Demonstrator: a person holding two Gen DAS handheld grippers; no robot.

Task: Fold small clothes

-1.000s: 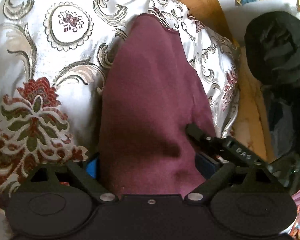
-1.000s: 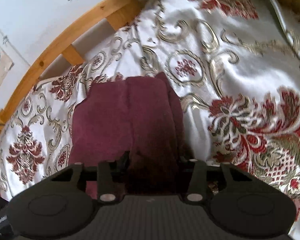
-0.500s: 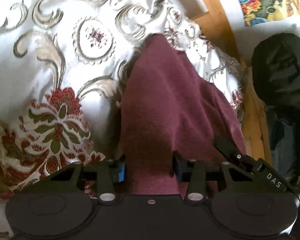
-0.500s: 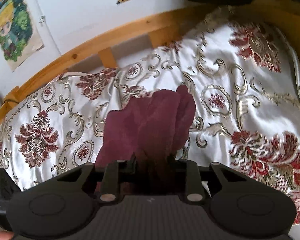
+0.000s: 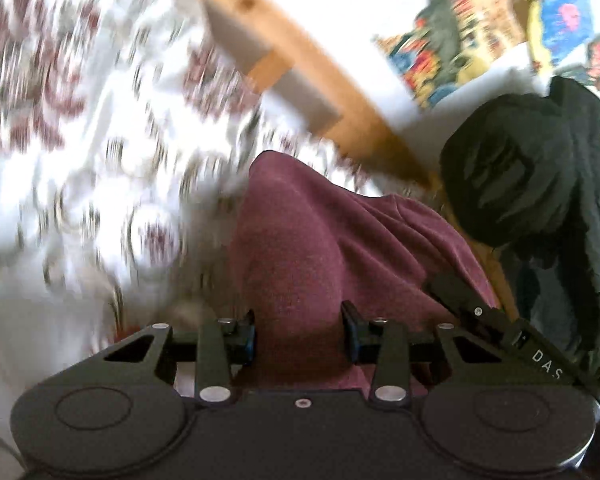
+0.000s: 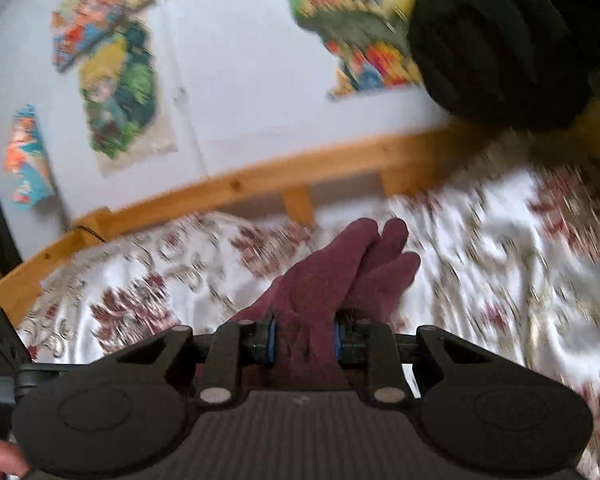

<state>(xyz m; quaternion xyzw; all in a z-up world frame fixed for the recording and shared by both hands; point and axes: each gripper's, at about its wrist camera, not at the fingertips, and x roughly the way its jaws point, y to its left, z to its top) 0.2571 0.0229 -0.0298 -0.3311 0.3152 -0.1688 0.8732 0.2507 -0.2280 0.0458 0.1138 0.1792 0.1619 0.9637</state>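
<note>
bedspread (image 5: 100,128) motion-blurred, wall posters (image 6: 116,80) smeared

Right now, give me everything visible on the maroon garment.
The maroon garment is soft, matte knit-looking fabric, plain with no visible print. It hangs bunched and creased, gripped at two spots: the left gripper and the right gripper are each shut on a fold. In the right wrist view its far end splits into rounded lobes above the floral bedspread. Whether any part touches the bedspread is unclear through motion blur.

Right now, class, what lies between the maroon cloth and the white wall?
In the right wrist view, patterned bedspread, then the wooden bed rail, lie between the maroon cloth and wall.
</note>
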